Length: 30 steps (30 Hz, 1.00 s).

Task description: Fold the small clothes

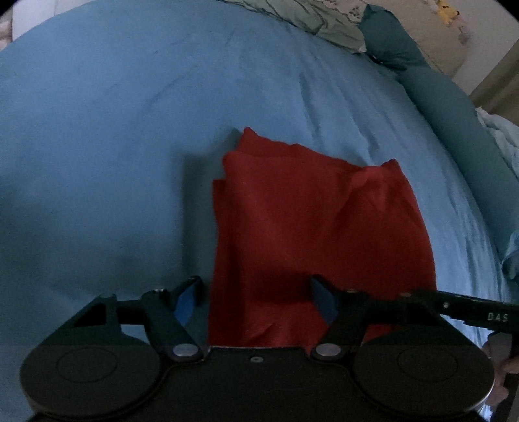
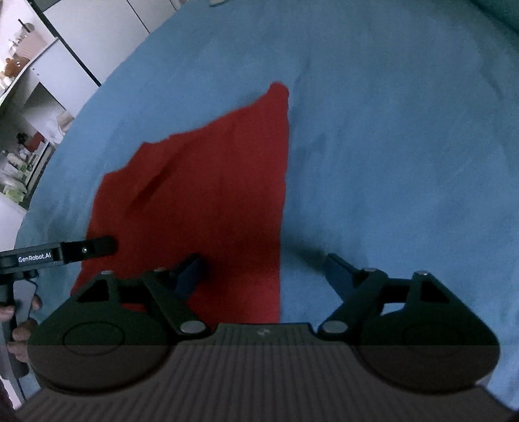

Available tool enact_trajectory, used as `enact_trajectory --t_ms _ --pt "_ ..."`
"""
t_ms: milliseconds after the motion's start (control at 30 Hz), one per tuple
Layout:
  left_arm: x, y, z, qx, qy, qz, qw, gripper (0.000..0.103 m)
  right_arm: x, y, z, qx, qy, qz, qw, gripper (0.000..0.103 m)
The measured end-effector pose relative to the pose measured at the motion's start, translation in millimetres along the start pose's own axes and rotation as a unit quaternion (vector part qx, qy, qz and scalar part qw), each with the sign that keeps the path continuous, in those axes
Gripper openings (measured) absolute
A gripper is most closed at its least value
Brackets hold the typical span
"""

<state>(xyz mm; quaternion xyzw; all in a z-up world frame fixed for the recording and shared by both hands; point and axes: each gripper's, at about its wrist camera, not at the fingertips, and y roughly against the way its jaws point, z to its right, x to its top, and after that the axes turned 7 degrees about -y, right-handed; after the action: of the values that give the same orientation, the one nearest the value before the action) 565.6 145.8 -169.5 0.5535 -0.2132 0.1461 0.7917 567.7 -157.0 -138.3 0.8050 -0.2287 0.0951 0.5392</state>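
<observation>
A red garment [image 1: 308,227] lies folded flat on the blue bedsheet [image 1: 113,146], with a raised crease at its far right corner. My left gripper [image 1: 254,292] hovers open over the garment's near left edge; one fingertip is off the cloth and the other is above it. In the right wrist view the red garment [image 2: 211,201] narrows to a point at its far end. My right gripper [image 2: 264,269] stands open astride the garment's straight right edge, with nothing pinched. A hand [image 2: 22,324] holds the left tool at that view's left edge.
A teal pillow [image 1: 454,113] runs along the bed's right side, with pale patterned bedding [image 1: 308,19] and a yellow plush toy [image 1: 447,13] behind it. White cabinets [image 2: 97,35] and cluttered shelves [image 2: 26,139] stand beyond the bed's left edge.
</observation>
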Motion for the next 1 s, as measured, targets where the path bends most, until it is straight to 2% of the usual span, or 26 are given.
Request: enact_trajectory --t_ms 67,133,167,233,267,300,400,500,667,833,1000 --pt "0 -2 2 -0.001 -0.002 0.001 1.0000 0.076 -3 -4 1 0.011 -0.012 0.003 1.000 0.090" --pt "0 -5 6 -0.006 -0.006 0.003 1.0000 0.056 -6 -7 -1 0.025 -0.018 0.001 1.000 0.075" --pt "0 -5 8 -0.013 -0.005 0.001 0.9999 0.047 -7 -8 -2 0.037 -0.021 -0.003 0.999 0.063" --pt "2 -3 17 -0.002 -0.010 0.003 0.9999 0.036 -9 -4 -8 0.030 -0.013 0.007 0.999 0.053" --pt "2 -1 21 0.005 -0.015 0.005 0.9999 0.028 -8 -2 -11 0.029 -0.011 0.013 0.999 0.046" --pt "2 3 25 0.014 -0.021 0.010 0.9996 0.025 -9 2 -13 0.027 -0.010 0.019 0.999 0.043" --pt "2 16 41 0.032 -0.041 0.025 0.9984 0.022 -13 16 -21 0.028 -0.006 0.040 0.999 0.040" --pt "3 30 61 0.032 -0.058 0.040 0.9970 0.022 -13 37 -28 0.043 0.000 0.058 0.997 0.039" --pt "-9 73 113 0.035 -0.103 0.059 0.9923 0.021 -20 94 -29 0.058 0.015 0.072 0.996 0.039" --pt "-47 104 161 0.024 -0.107 0.054 0.9925 0.022 -51 160 -2 0.054 0.006 0.070 0.996 0.039" --pt "-96 86 193 0.028 -0.103 0.022 0.9940 0.022 -106 185 36 0.030 0.000 0.050 0.998 0.039"
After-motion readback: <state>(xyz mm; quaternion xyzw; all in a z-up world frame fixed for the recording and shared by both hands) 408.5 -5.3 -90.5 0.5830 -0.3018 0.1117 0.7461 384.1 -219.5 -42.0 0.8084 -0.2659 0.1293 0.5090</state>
